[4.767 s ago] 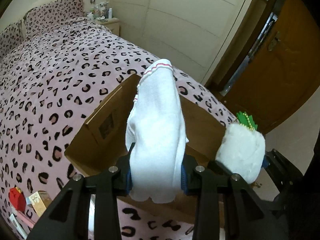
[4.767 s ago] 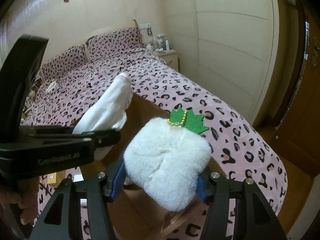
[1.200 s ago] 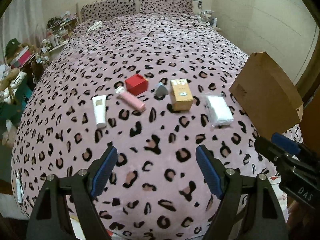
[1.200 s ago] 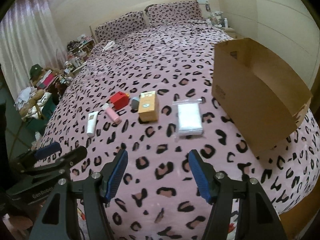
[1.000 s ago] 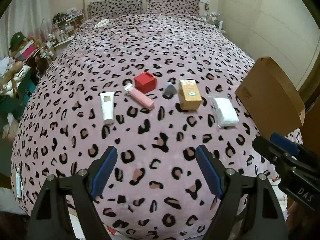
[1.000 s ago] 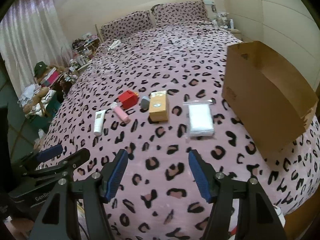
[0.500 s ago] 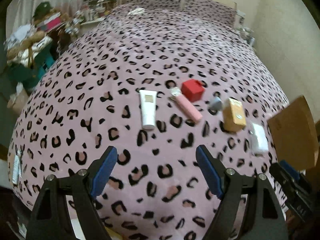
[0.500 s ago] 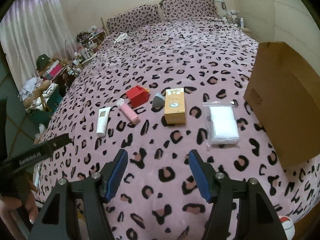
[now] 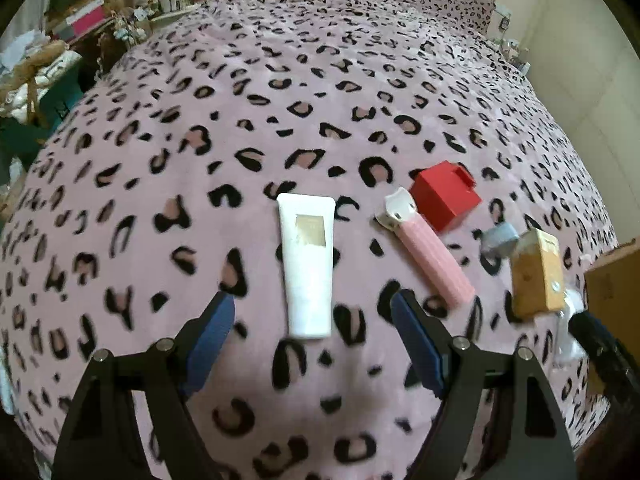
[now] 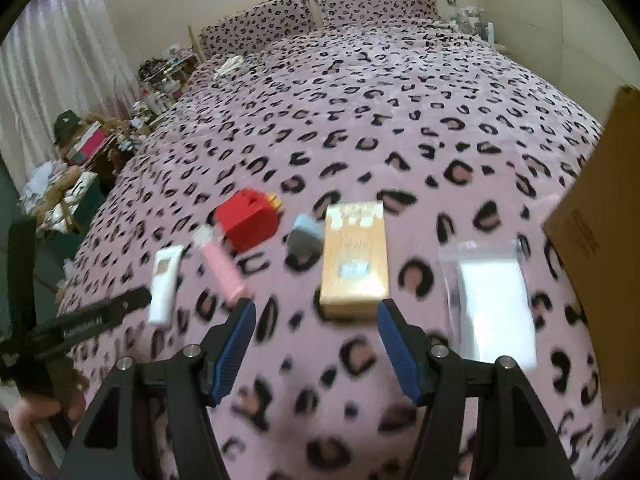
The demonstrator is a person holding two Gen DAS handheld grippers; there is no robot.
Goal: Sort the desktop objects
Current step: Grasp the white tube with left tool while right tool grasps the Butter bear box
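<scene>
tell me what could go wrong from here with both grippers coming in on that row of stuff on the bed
1. The pink stick lies just right of the white tube; the open left gripper could nudge it while closing on the tube.
2. The tan box sits on soft bedding, so the open right gripper may press it in or tip it.
3. The grey-blue piece touches the box's far corner and may get dragged.

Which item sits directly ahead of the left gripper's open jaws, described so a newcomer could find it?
On the leopard-print bedspread, a row of small items runs toward the cardboard box. The white tube is at the row's far end from the box, beside the pink ribbed stick. It is the only flat, all-white tube, with a beige label.
</scene>
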